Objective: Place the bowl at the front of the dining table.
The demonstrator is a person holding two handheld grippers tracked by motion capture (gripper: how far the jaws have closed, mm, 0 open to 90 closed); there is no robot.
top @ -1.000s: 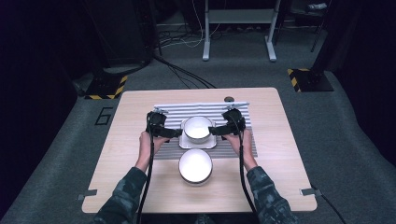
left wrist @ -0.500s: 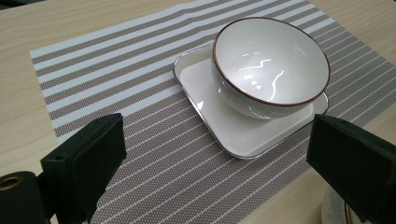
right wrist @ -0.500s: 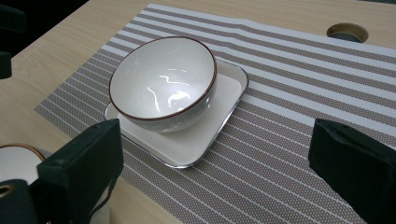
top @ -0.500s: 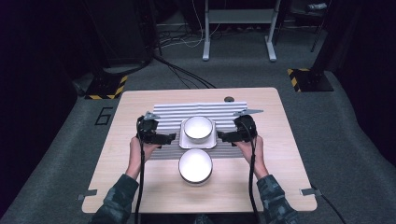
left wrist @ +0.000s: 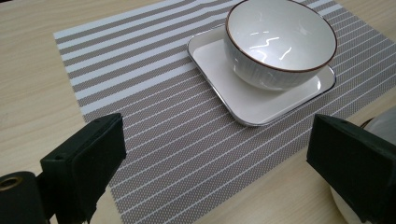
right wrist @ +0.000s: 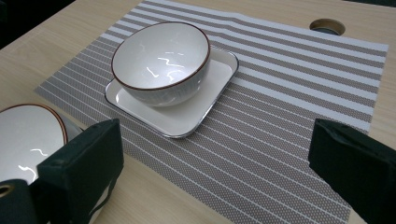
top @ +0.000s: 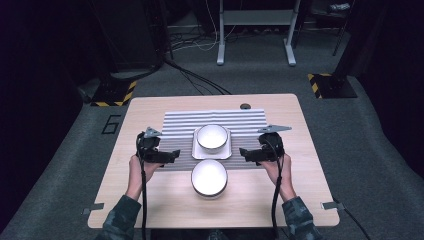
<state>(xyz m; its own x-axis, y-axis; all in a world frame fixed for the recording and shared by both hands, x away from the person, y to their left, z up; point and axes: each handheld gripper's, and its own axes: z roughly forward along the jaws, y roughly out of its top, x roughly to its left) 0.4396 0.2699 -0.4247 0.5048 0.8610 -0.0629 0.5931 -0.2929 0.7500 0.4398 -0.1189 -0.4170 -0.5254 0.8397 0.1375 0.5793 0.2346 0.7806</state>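
A white bowl with a brown rim (top: 212, 137) (left wrist: 280, 42) (right wrist: 161, 60) stands on a white square plate (top: 197, 150) (left wrist: 243, 88) (right wrist: 201, 105) in the middle of a striped placemat (top: 180, 122) (left wrist: 154, 116) (right wrist: 289, 93). A second white bowl (top: 209, 177) (right wrist: 25, 135) sits on the bare table in front of the mat. My left gripper (top: 172, 154) (left wrist: 210, 172) is open over the mat's left part. My right gripper (top: 245, 152) (right wrist: 215, 177) is open over the mat's right part. Both hold nothing.
The wooden table (top: 300, 125) has a round cable hole (top: 245, 106) (right wrist: 327, 25) behind the mat. Grey carpet surrounds it, with cables and a metal stand (top: 255, 30) behind and yellow-black taped blocks (top: 112, 92) at both sides.
Both grippers have drawn back from the bowl on the plate, the left one leftward and the right one rightward, and a little toward the person. The bowls have not moved.
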